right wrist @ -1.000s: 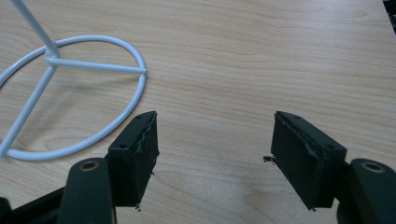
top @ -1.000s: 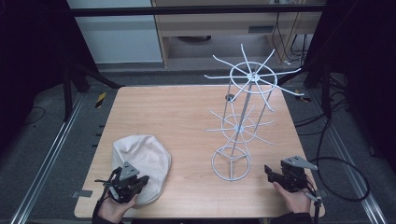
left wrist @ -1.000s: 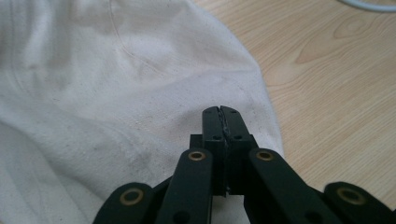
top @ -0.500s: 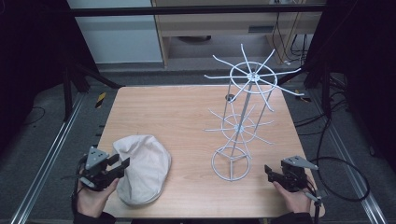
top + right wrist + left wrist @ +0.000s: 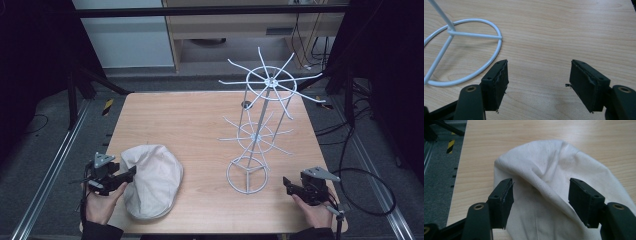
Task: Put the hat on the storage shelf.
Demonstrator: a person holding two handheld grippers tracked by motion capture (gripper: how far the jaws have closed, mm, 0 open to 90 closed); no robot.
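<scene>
The left gripper has pulled out to the left, off the cap's near edge where it sat a second ago, and its jaws have just been opening with nothing pinched between them. Now they stand wide at the left edge of the cream cloth cap; in the left gripper view the cap lies just ahead between the two black pads, untouched. The cap rests crumpled on the near-left part of the wooden table, in the same spot as before. Moving right, the white wire rack stands upright, its ring base flat on the table. Far right, the right gripper hasn't budged, jaws wide and empty, just beside that ring base.
</scene>
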